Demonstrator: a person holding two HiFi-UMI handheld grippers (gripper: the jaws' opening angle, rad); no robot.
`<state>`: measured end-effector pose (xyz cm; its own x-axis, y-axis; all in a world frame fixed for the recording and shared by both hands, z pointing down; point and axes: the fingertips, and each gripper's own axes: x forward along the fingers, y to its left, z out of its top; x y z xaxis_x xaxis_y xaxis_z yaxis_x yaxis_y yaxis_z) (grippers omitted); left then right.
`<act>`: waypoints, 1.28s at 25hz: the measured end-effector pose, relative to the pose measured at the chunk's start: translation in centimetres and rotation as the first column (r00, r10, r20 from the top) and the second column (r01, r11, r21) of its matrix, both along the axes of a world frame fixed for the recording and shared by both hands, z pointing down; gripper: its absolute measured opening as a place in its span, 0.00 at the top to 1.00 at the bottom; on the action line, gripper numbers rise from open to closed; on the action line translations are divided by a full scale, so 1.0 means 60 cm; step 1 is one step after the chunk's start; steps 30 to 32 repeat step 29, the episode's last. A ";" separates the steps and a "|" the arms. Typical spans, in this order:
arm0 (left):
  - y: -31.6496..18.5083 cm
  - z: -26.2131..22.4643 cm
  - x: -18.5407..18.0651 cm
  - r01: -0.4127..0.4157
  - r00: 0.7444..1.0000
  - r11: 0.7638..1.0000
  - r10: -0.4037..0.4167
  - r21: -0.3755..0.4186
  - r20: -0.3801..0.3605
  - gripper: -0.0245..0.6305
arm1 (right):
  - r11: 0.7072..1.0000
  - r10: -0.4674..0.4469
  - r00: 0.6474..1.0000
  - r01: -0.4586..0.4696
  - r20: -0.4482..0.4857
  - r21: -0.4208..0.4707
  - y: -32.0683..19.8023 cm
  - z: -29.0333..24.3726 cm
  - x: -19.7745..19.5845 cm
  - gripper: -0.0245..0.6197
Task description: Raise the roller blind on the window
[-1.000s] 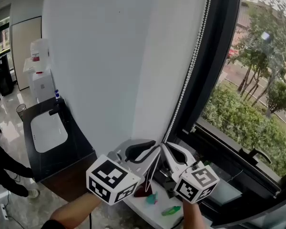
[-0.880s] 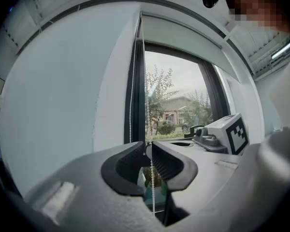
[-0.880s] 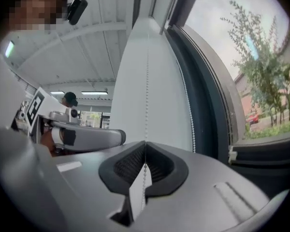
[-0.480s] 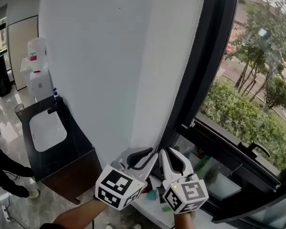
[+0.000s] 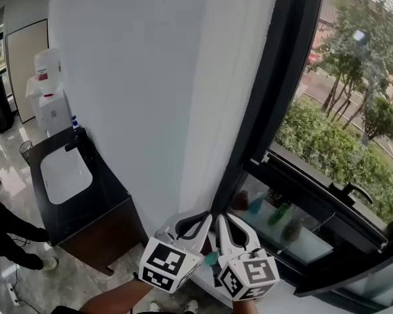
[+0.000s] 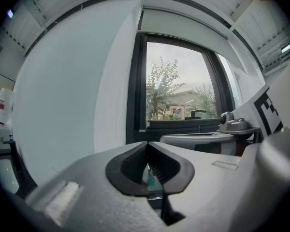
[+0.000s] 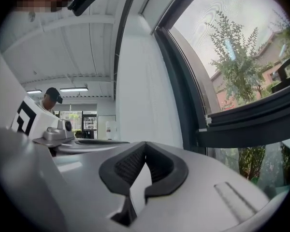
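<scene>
The window [image 5: 340,129] has a dark frame [image 5: 275,110] beside a white wall [image 5: 150,97]. The roller blind [image 6: 183,21] shows as a pale band across the window's top in the left gripper view. Both grippers sit low at the foot of the frame, side by side and pointing at it. My left gripper [image 5: 207,216] [image 6: 146,145] has just been closing its jaws; the tips now meet, and I see nothing between them. My right gripper [image 5: 221,217] [image 7: 145,144] is shut too, tips touching. No bead chain can be made out in any view now.
A black counter with a white sink [image 5: 65,175] stands at the left, a water dispenser [image 5: 49,90] behind it. A person's legs [image 5: 6,241] are at the far left. Small green bottles [image 5: 278,214] lie behind the lower glass. A window handle [image 5: 354,191] sticks out at the right.
Both grippers have sunk lower in the head view and drawn closer together. The left jaws have gone from apart to closed. The bead chain seen along the frame earlier no longer shows.
</scene>
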<state>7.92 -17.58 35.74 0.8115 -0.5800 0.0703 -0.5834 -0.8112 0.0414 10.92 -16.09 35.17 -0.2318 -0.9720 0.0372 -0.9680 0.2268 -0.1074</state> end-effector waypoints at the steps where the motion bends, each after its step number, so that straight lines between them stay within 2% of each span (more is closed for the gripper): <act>1: 0.001 0.006 0.000 0.000 1.000 1.000 0.000 -0.003 0.006 0.96 | 1.000 -0.004 1.000 0.004 -0.002 -0.008 0.003 0.004 -0.002 0.95; 5: 0.005 0.018 -0.003 0.001 1.000 1.000 -0.001 -0.010 0.019 0.96 | 0.999 -0.018 1.000 0.017 -0.016 -0.045 0.008 0.024 -0.010 0.95; 32: 0.007 0.030 0.002 -0.009 0.999 1.000 0.010 -0.021 0.041 0.96 | 0.999 -0.017 1.000 0.016 -0.019 -0.044 0.002 0.027 -0.008 0.95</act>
